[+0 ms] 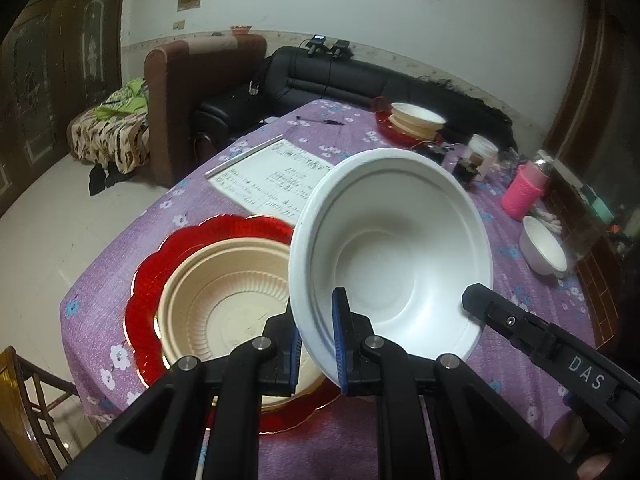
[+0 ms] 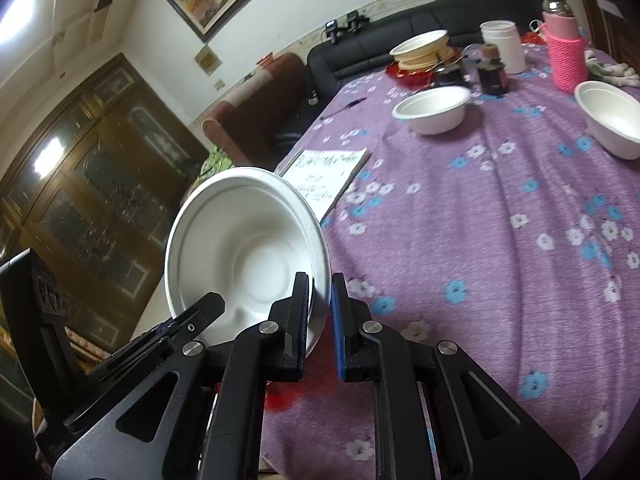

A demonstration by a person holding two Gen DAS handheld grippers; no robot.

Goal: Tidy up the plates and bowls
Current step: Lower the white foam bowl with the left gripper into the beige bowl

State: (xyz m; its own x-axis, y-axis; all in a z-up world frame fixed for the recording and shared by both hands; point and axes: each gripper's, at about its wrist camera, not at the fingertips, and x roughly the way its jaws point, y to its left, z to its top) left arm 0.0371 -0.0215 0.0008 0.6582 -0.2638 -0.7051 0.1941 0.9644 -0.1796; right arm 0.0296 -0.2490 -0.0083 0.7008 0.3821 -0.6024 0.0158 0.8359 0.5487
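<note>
My left gripper (image 1: pixel 316 340) is shut on the rim of a white bowl (image 1: pixel 396 248), held tilted in the air. Below it a beige ribbed bowl (image 1: pixel 224 300) sits on a red scalloped plate (image 1: pixel 148 292) at the table's near left corner. My right gripper (image 2: pixel 320 320) is shut on the opposite rim of the same white bowl (image 2: pixel 244 256); its finger (image 1: pixel 480 300) shows in the left wrist view at the bowl's right edge. Two more white bowls (image 2: pixel 434 110) (image 2: pixel 612 118) stand on the purple cloth.
A stack of beige and white bowls on a red plate (image 1: pixel 416 120) stands at the far end. A sheet of paper (image 1: pixel 276 180), a pen (image 1: pixel 320 122), jars (image 2: pixel 494 72), a white cup (image 2: pixel 502 46) and a pink-sleeved bottle (image 2: pixel 566 54) are on the table. Sofas stand behind.
</note>
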